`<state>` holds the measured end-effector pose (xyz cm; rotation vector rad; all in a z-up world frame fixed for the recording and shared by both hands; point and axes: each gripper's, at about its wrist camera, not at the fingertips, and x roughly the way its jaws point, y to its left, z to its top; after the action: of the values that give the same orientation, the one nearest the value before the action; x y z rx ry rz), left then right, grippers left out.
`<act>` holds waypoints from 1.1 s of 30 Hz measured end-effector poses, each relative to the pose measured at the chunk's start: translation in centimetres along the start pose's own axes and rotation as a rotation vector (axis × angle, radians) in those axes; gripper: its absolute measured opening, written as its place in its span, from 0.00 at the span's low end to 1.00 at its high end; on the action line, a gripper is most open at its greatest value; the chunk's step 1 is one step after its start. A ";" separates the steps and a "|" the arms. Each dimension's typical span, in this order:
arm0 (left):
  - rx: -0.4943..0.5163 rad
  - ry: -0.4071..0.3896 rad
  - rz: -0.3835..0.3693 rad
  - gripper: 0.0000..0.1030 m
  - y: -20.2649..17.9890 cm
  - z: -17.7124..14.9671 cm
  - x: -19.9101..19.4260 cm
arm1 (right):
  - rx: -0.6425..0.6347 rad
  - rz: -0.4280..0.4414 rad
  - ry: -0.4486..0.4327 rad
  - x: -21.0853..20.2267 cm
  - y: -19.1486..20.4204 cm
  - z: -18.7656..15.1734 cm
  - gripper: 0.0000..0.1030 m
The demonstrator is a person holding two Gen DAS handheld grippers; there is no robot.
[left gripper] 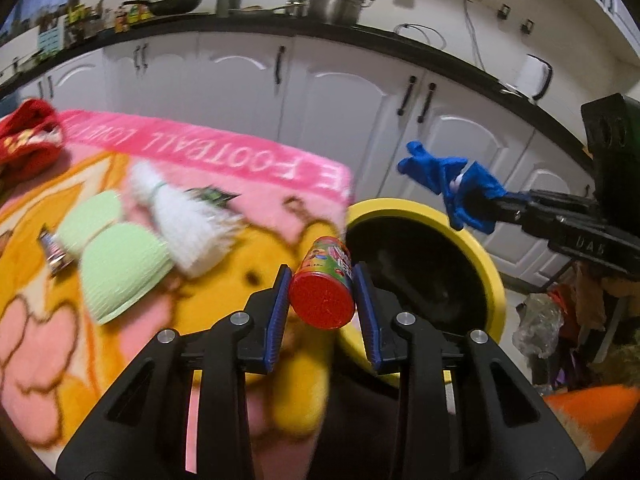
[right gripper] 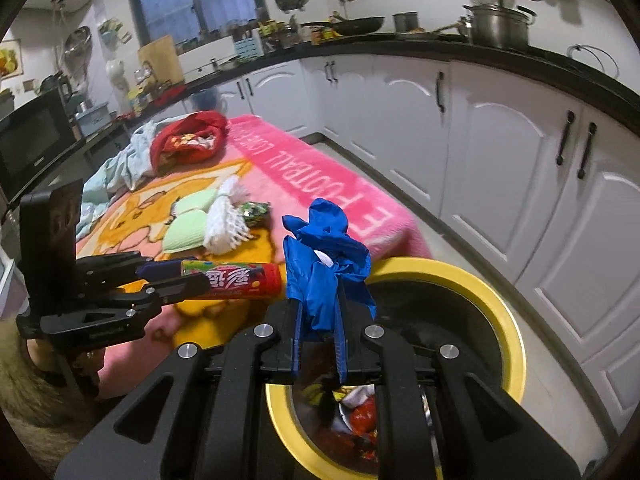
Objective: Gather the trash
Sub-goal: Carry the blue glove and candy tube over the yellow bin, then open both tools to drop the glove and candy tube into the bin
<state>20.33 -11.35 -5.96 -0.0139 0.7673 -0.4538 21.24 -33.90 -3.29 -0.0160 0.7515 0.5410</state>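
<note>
Left wrist view: the left gripper (left gripper: 322,280), low centre of the frame, is clamped on a candy tube (left gripper: 325,280) with a red cap, held above the edge of the pink blanket (left gripper: 224,156). Just right of it stands the yellow-rimmed bin (left gripper: 476,256). At right, the right gripper (left gripper: 486,204) pinches a crumpled blue glove (left gripper: 448,184) above the bin. Two green pads (left gripper: 116,264) and a white tassel (left gripper: 188,220) lie on the blanket at left.

Right wrist view: the right gripper (right gripper: 320,312) is closed on the blue glove (right gripper: 324,256) at centre, over the yellow-rimmed bin (right gripper: 508,328), which holds trash. At left, the left gripper (right gripper: 192,276) holds the candy tube (right gripper: 236,278) level, its capped end near the glove.
</note>
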 end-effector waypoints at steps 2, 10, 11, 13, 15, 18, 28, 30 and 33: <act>0.019 0.003 -0.014 0.24 -1.1 0.3 0.5 | 0.016 -0.017 0.001 -0.5 -0.9 -0.5 0.12; 0.071 0.024 -0.060 0.24 -4.5 1.1 2.8 | 0.082 -0.055 0.011 -1.2 -3.8 -2.0 0.12; 0.074 0.027 -0.065 0.24 -4.7 1.1 3.1 | 0.088 -0.059 0.011 -1.3 -4.2 -2.2 0.12; 0.080 0.032 -0.072 0.24 -5.2 1.1 3.5 | 0.100 -0.065 0.011 -1.5 -4.8 -2.4 0.12; 0.082 0.039 -0.084 0.24 -5.6 1.1 4.0 | 0.114 -0.073 0.010 -1.6 -5.5 -2.6 0.12; 0.085 0.047 -0.092 0.24 -6.3 1.0 4.5 | 0.133 -0.078 0.018 -1.7 -6.3 -3.0 0.12; 0.094 0.075 -0.113 0.24 -7.6 0.6 6.0 | 0.163 -0.087 0.067 -0.9 -7.4 -4.2 0.14; 0.095 0.079 -0.113 0.24 -7.6 0.5 6.2 | 0.171 -0.086 0.072 -0.8 -7.5 -4.3 0.16; 0.084 0.089 -0.107 0.24 -7.4 0.4 6.5 | 0.185 -0.088 0.075 -0.6 -7.7 -4.4 0.27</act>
<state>21.80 -20.67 -8.76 0.0443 0.8366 -0.5913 21.74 -41.74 -7.48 0.1021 0.8678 0.3872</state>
